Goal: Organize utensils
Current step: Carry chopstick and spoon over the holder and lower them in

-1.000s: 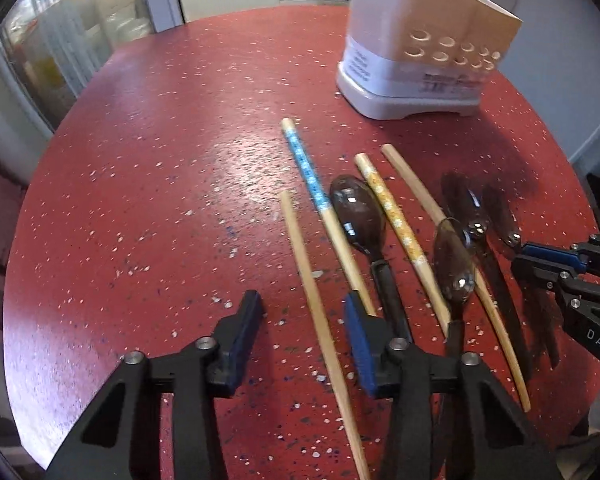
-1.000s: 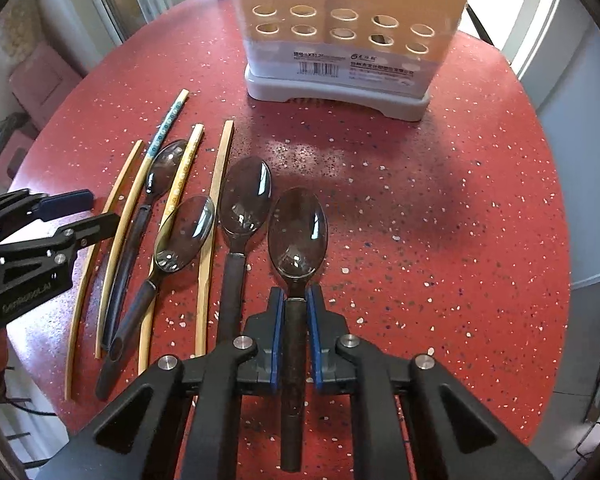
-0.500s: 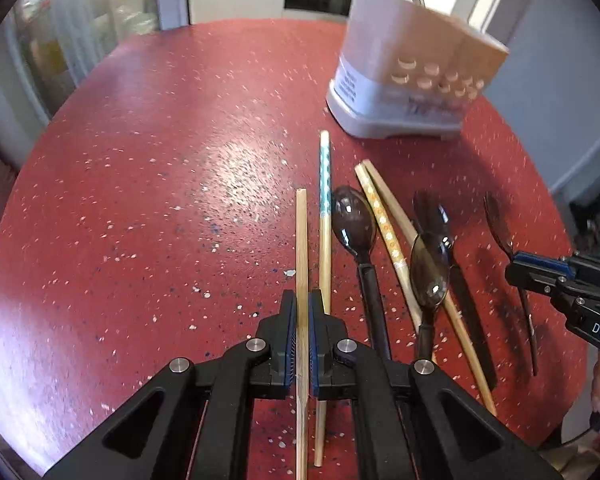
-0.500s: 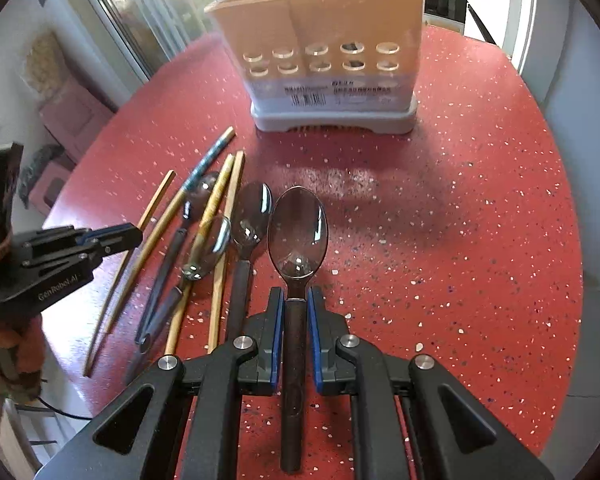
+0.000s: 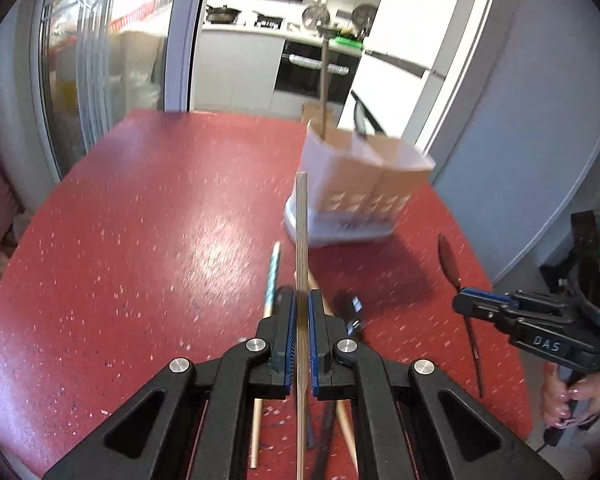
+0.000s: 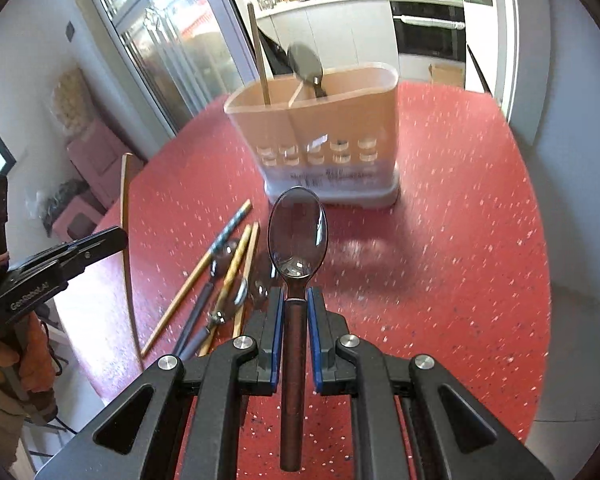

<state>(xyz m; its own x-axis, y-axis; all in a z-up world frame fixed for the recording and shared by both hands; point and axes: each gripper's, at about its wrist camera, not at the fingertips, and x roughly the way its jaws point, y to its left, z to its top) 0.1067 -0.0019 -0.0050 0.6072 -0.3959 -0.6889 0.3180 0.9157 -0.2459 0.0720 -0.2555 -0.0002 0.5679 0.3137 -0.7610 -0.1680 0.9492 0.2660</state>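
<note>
Chopstick (image 5: 301,240) and spoon (image 6: 298,236) sit clamped in your left (image 5: 300,320) and right (image 6: 296,320) grippers; either could snag the holder (image 6: 340,120) rim and tip it.

white-speckled red table (image 6: 460,240), blue-patterned chopstick (image 6: 230,232), beige holder (image 6: 340,120)

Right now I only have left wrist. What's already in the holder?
Observer: Right wrist shows a divider in the holder: one chopstick stands in that view's left compartment, one dark spoon in the right.
Operator: Other side's grip okay?
Observer: The right gripper is shut on the clear spoon by its handle, bowl forward and facing up.
Operator: What's left lying out?
Observer: Three chopsticks, with dark-handled spoons among them.
</note>
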